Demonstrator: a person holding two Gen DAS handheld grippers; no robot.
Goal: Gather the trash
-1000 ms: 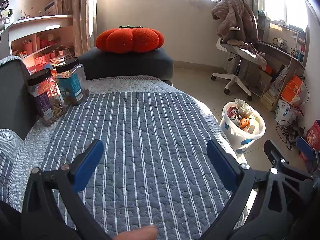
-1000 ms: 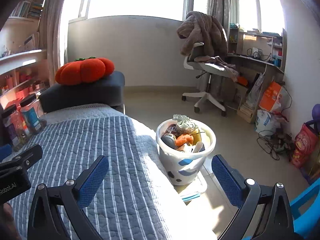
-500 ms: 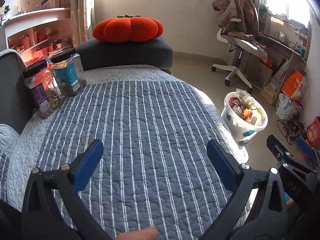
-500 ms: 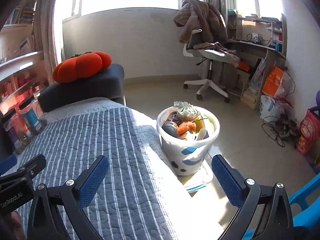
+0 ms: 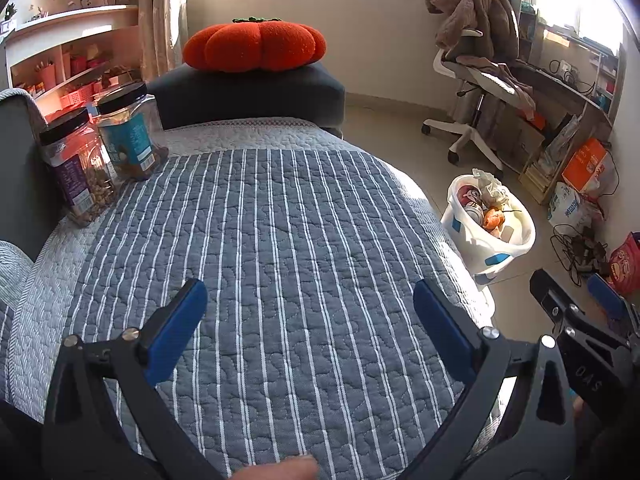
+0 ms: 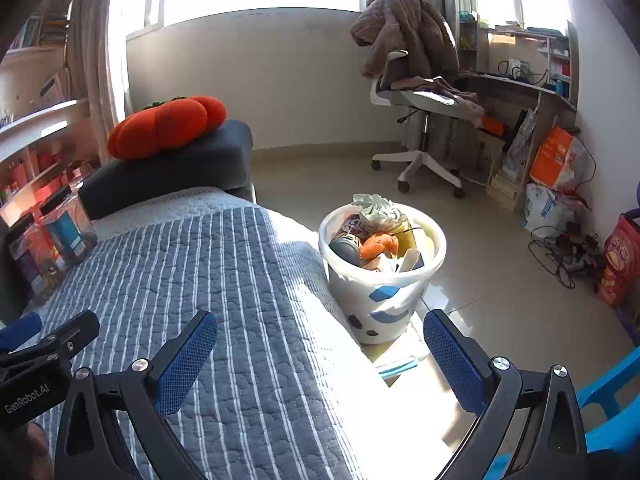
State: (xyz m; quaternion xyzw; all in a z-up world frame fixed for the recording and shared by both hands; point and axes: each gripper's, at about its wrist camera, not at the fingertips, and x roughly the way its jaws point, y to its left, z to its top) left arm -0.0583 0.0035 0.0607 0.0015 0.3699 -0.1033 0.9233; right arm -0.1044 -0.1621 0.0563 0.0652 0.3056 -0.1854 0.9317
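A white trash bin [image 6: 384, 300] with blue and black marks stands on the floor beside the striped quilt [image 5: 280, 248]. It is full of trash: crumpled paper, an orange piece, a can. It also shows in the left wrist view [image 5: 490, 246]. My left gripper [image 5: 310, 328] is open and empty above the quilt. My right gripper [image 6: 320, 360] is open and empty, over the quilt's right edge, near the bin.
Two black-lidded jars [image 5: 104, 148] stand at the quilt's far left. An orange pumpkin cushion [image 5: 254, 44] lies on a dark seat block. An office chair [image 6: 416, 96] with a brown blanket, a desk, bags and cables [image 6: 560, 248] fill the right side. A blue chair [image 6: 612, 412] is at the lower right.
Both grippers have tilted and risen slightly, so the quilt and bin sit lower in view. Both stay open and empty.
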